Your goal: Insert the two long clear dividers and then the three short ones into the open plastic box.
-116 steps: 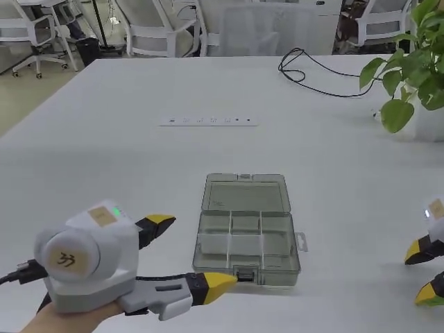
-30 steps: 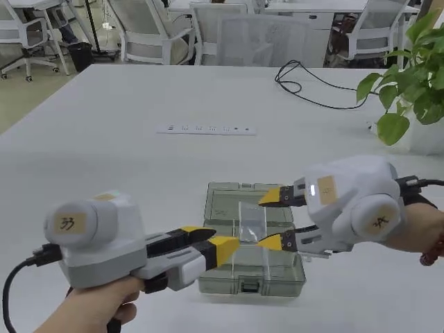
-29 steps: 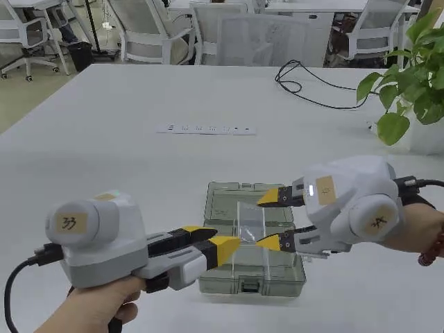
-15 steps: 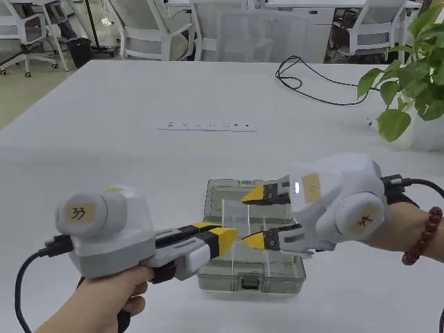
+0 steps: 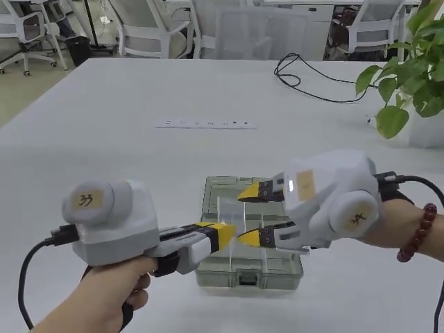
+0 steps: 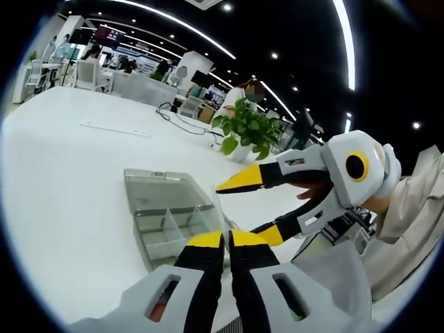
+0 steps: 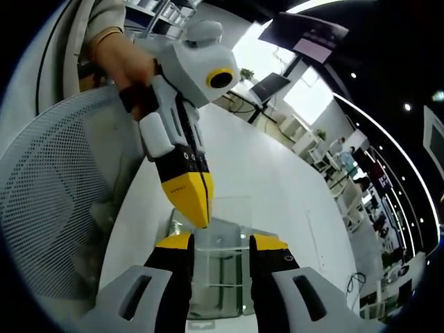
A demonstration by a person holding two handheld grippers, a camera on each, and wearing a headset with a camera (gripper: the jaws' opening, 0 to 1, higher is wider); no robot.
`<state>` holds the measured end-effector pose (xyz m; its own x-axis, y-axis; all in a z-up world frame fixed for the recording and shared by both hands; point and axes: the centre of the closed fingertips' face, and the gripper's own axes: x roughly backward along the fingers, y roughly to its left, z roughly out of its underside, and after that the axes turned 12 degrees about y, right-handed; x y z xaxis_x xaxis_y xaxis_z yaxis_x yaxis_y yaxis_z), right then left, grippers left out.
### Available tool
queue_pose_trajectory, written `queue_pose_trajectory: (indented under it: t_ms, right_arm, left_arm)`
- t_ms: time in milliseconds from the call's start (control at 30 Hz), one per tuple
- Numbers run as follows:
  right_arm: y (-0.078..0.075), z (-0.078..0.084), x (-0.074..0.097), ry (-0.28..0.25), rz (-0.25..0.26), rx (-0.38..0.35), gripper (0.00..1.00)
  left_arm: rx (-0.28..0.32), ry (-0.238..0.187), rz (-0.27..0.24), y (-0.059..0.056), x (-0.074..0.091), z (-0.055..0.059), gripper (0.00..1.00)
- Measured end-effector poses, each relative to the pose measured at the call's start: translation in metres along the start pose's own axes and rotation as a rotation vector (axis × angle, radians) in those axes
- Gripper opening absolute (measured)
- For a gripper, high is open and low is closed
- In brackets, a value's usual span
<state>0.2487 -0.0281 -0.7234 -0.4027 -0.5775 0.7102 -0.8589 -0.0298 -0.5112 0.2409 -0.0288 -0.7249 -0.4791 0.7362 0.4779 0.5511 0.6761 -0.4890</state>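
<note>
The open clear plastic box (image 5: 208,272) lies on the white table with its lid (image 5: 225,186) folded back; it also shows as the box (image 6: 166,215) and the box (image 7: 222,284). Some clear dividers stand inside it. My left gripper (image 5: 223,232) hovers over the box's left part, shut on the edge of a clear divider (image 5: 232,208). In the right gripper view that left gripper (image 7: 196,211) holds the divider (image 7: 232,225) up between my own jaws. My right gripper (image 5: 250,215) is open, one jaw on each side of the divider.
A white power strip (image 5: 205,124) lies further back on the table. A black cable (image 5: 305,76) loops at the far right, beside a potted plant (image 5: 409,62). Office chairs (image 5: 159,28) stand behind the table's far edge.
Earlier the right gripper sat at the table's far right and the left gripper was open beside the box. Both now meet over the box, having drifted slightly left in the last second.
</note>
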Motion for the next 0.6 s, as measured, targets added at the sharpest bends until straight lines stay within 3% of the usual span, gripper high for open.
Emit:
queue_pose_trajectory:
  t_ms: [133,233,433,600]
  right_arm:
    - [0.0008,0.0008,-0.0005,0.007,0.001,0.004,0.32]
    - [0.0008,0.0005,-0.0011,0.012,-0.005,-0.011,0.32]
    - [0.0019,-0.0008,0.0010,0.005,-0.017,-0.050,0.33]
    - [-0.0022,-0.0016,0.0035,-0.003,0.002,-0.078,0.35]
  left_arm:
    - [0.071,0.014,0.013,0.0013,-0.0004,0.0021,0.00]
    - [0.057,0.025,0.008,0.0010,-0.0003,0.0016,0.00]
    - [0.107,0.051,0.011,-0.0005,0.0027,0.0020,0.00]
    - [0.103,0.045,0.006,-0.0028,0.0053,-0.0014,0.00]
